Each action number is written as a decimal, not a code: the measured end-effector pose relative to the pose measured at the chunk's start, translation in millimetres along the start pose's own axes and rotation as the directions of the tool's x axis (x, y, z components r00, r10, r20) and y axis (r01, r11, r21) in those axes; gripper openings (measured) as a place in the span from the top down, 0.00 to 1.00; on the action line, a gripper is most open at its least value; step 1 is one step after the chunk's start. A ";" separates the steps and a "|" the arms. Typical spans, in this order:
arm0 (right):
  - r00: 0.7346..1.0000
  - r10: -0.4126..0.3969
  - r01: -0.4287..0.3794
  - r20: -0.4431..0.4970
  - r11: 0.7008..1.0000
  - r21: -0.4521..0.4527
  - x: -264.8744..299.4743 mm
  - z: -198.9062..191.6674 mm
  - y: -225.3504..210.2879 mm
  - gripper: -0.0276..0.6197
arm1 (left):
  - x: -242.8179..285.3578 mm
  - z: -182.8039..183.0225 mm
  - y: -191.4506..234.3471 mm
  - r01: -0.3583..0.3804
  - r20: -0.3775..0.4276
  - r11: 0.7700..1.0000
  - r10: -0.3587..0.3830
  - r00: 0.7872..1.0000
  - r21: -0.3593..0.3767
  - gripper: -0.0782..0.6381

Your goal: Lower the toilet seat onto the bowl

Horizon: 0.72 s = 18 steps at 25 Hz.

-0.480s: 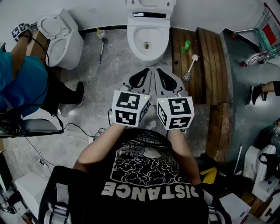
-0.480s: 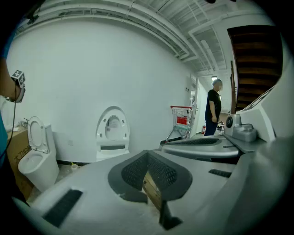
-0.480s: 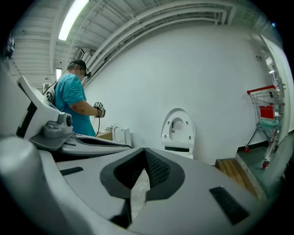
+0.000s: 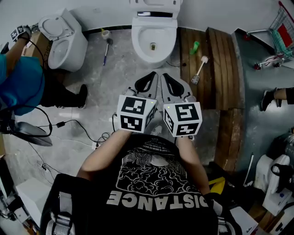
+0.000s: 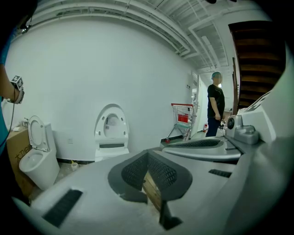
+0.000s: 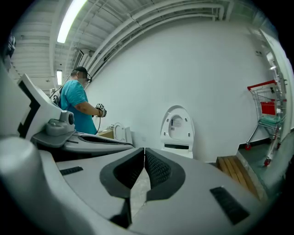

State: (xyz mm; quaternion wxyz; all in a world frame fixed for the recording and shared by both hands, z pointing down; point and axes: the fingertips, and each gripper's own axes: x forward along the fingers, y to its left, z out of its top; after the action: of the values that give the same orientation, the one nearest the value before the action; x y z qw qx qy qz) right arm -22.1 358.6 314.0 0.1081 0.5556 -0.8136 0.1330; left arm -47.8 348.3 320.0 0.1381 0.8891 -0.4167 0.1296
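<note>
Toilet seat (image 5: 111, 125) stands upright behind the bowl (image 4: 154, 46): rigid, hinged, probably slam-prone; take its top rim. Left claw (image 4: 146, 82) and right claw (image 4: 170, 85), clenched empty, hover well before the bowl.

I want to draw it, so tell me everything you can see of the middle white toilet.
The toilet is white and looks glossy, like ceramic. Its seat and lid stand upright by the white wall, so the oval bowl is open, with a small dark drain at the bottom. It stands on the grey floor, beside wooden planks. Nothing touches it.
</note>
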 end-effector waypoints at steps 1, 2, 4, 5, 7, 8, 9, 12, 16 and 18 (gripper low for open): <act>1.000 0.006 -0.006 -0.003 1.000 0.000 -0.2 -1.2 -4.2 0.93 | 3.9 -0.3 -2.6 -0.003 -0.002 1.000 0.003 1.000 0.000 0.88; 1.000 0.011 -0.011 -0.005 1.000 0.000 -1.2 -2.3 -8.3 0.93 | 7.4 -0.4 -6.0 -0.005 -0.002 1.000 0.005 1.000 -0.003 0.88; 1.000 0.023 -0.023 -0.005 1.000 -0.001 -4.4 -3.7 -15.7 0.93 | 12.8 0.6 -13.5 -0.009 0.007 1.000 0.009 1.000 -0.018 0.88; 1.000 0.028 -0.028 -0.003 1.000 -0.001 -5.6 -3.8 -19.2 0.93 | 15.3 1.6 -16.5 -0.013 0.012 1.000 0.013 1.000 -0.026 0.88; 0.999 0.038 -0.038 0.000 0.999 0.003 -6.2 -4.3 -25.4 0.93 | 19.8 2.7 -20.0 -0.023 0.014 0.999 0.023 1.000 -0.032 0.88; 0.999 0.042 -0.042 0.000 0.999 0.006 -5.9 -4.9 -28.0 0.93 | 21.8 2.4 -20.7 -0.028 0.012 0.999 0.028 1.000 -0.030 0.88; 0.999 0.045 -0.045 0.001 0.999 0.011 -5.4 -5.3 -30.4 0.93 | 24.0 2.0 -21.1 -0.031 0.008 0.999 0.032 0.999 -0.028 0.88; 0.999 0.053 -0.053 0.005 0.998 0.027 0.2 -4.2 -37.4 0.93 | 32.0 2.4 -19.2 -0.035 -0.003 0.999 0.035 0.999 -0.021 0.88; 0.999 0.054 -0.054 0.000 0.998 0.020 11.7 -3.4 -45.0 0.93 | 45.3 2.9 -13.9 -0.034 -0.010 0.999 0.034 0.999 -0.016 0.88; 0.999 0.050 -0.050 -0.003 0.999 0.021 18.7 -0.7 -51.0 0.93 | 53.9 6.7 -10.9 -0.029 -0.009 0.999 0.029 1.000 -0.015 0.88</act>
State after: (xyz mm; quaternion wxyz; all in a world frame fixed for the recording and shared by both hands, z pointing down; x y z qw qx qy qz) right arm 18.9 324.7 325.6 0.1006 0.5359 -0.8256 0.1451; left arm -5.2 314.6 330.8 0.1448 0.8813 -0.4299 0.1321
